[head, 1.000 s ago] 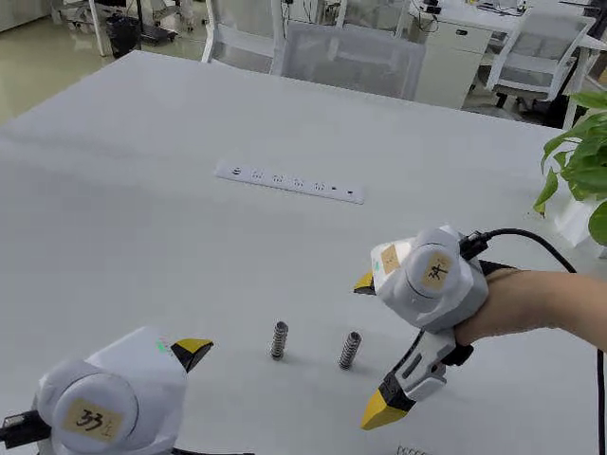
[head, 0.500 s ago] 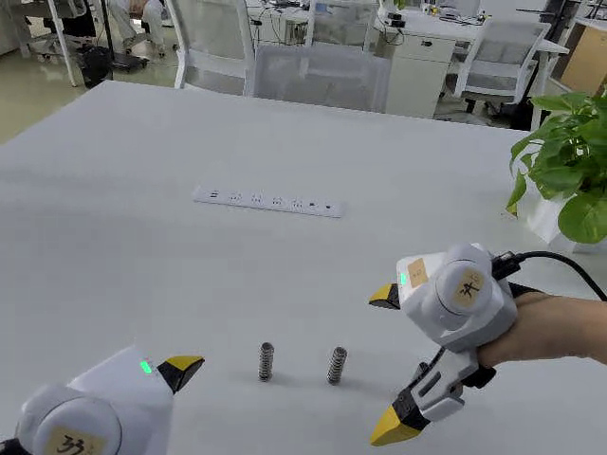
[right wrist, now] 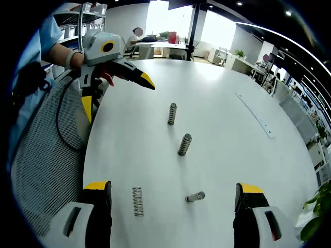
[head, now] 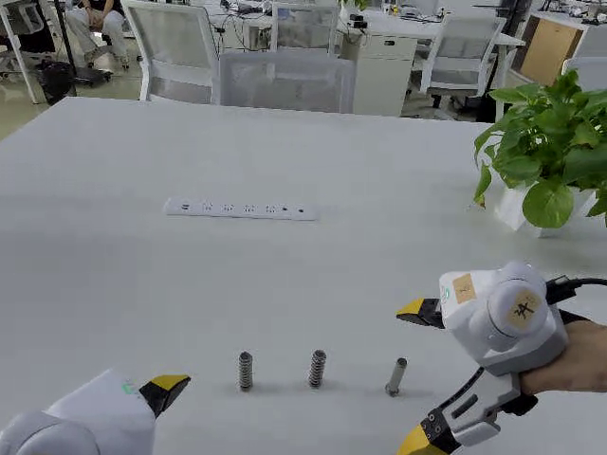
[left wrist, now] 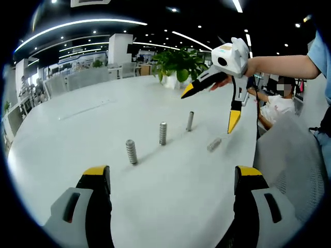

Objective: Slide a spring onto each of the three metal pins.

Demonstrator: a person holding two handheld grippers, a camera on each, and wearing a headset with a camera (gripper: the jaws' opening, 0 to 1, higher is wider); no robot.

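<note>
Three pins stand in a row on the white table [head: 114,265]. The left pin [head: 246,371] and the middle pin [head: 318,369] each carry a spring. The right pin [head: 396,376] is bare. My right gripper [head: 417,377] is open just right of the bare pin, with nothing in it. In the right gripper view a loose spring [right wrist: 137,201] lies flat near the bare pin [right wrist: 195,197], between the open jaws [right wrist: 173,187]. My left gripper [left wrist: 173,174] is open and empty, facing the pin row [left wrist: 163,133] from the left; its yellow fingertip [head: 167,383] shows at the bottom left.
A white power strip [head: 237,209] lies farther back on the table. A potted plant [head: 545,156] stands at the right edge. Office chairs [head: 285,81] line the far side. A mesh chair [right wrist: 46,170] is close to the near edge.
The head camera has swung right. My right gripper has moved right, away from the middle pin, and the bare pin now shows. The left gripper has stayed low at the left.
</note>
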